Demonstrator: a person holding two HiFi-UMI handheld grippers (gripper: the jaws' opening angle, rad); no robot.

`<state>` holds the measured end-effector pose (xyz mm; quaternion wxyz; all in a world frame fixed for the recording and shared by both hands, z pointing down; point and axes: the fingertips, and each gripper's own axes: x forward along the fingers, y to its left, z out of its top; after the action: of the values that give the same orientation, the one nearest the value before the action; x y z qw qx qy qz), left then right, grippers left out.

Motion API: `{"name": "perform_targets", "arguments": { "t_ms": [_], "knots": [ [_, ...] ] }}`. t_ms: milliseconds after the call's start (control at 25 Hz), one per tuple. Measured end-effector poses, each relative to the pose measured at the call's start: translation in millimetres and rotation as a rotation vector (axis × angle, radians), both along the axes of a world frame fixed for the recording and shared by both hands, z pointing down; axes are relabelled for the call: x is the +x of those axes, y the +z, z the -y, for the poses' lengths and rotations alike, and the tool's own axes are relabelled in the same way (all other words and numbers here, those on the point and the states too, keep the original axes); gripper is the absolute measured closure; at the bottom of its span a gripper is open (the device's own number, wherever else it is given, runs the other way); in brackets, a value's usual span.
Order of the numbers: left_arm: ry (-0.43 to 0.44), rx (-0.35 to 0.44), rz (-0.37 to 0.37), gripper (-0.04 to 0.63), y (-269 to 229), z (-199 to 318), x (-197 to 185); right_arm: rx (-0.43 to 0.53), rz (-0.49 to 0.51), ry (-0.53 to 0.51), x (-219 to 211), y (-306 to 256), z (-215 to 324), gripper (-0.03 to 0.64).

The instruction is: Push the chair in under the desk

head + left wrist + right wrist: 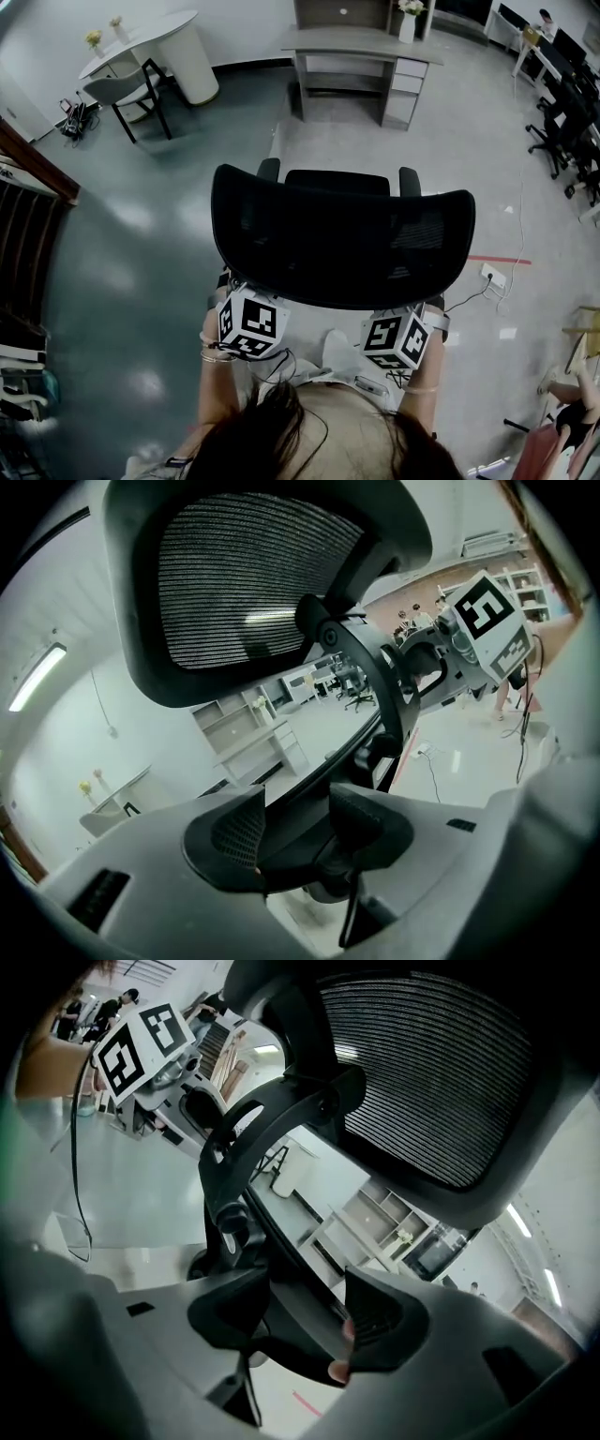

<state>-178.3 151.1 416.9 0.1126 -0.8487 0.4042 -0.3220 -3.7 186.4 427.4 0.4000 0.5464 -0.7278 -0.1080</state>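
A black mesh office chair stands right in front of me, its back towards me. The grey desk with drawers is some way beyond it. Both grippers sit low behind the chair back, where only their marker cubes show: left, right. In the left gripper view my left gripper is open with a black bar of the chair's back frame running between its jaws. My right gripper is open around the same frame. The mesh headrest rises above.
A white rounded table with a grey chair stands at the far left. Black office chairs line the right side. A power strip and red floor tape lie right of the chair. A dark wooden railing runs along the left.
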Motion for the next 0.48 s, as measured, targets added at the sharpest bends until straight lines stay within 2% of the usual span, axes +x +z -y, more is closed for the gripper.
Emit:
{"name": "perform_targets", "arguments": {
  "t_ms": [200, 480],
  "knots": [
    [0.000, 0.003, 0.003, 0.393, 0.9, 4.6, 1.9, -0.029, 0.041, -0.004, 2.8, 2.3, 4.9, 0.382],
    [-0.010, 0.020, 0.008, 0.393, 1.0, 17.3, 4.7, -0.029, 0.045, 0.002, 6.8, 2.7, 17.5, 0.382]
  ]
}}
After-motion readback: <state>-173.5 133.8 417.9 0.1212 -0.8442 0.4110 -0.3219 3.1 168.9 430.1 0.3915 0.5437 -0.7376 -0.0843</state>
